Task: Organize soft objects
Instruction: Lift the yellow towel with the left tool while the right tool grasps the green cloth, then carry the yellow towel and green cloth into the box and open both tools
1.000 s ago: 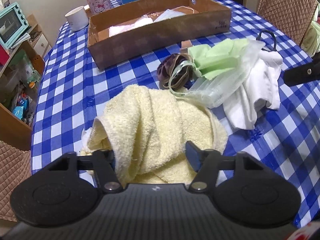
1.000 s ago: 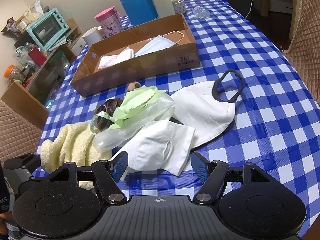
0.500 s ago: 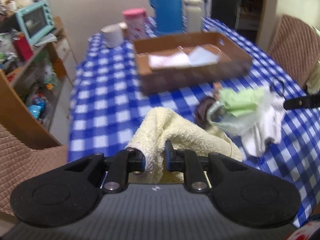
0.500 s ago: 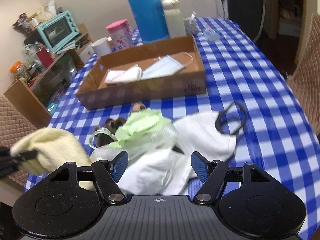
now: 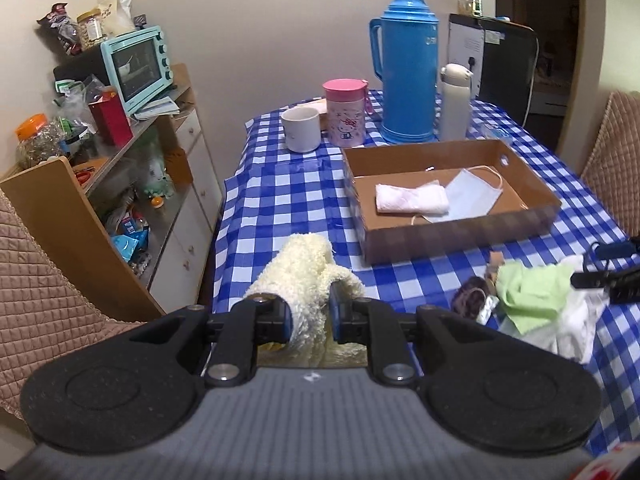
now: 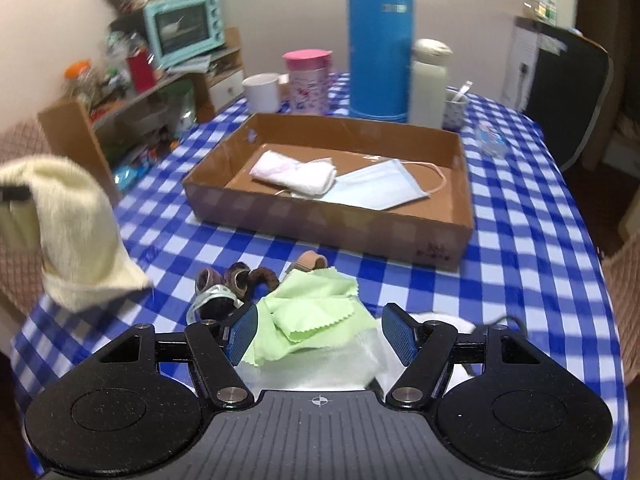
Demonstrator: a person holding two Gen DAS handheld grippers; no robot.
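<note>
My left gripper (image 5: 310,316) is shut on a pale yellow towel (image 5: 304,276) and holds it up off the table; the towel also hangs at the left of the right wrist view (image 6: 76,236). My right gripper (image 6: 320,334) is open above a pile of a green cloth (image 6: 316,308), a clear plastic bag (image 6: 320,368), brown hair ties (image 6: 236,278) and white cloth. The cardboard box (image 6: 332,224) holds a folded white-pink cloth (image 6: 296,170) and a blue face mask (image 6: 380,190). The box (image 5: 460,232) also shows in the left wrist view.
A blue thermos (image 5: 408,64), a white bottle (image 5: 454,104), a pink cup (image 5: 346,112) and a white mug (image 5: 300,128) stand behind the box. Shelves with a teal oven (image 5: 138,66) stand to the left. Quilted chairs (image 5: 612,160) flank the blue checked table (image 5: 280,200).
My left gripper closed on the yellow towel and lifted it off the table. My right gripper stayed open and moved forward over the green cloth.
</note>
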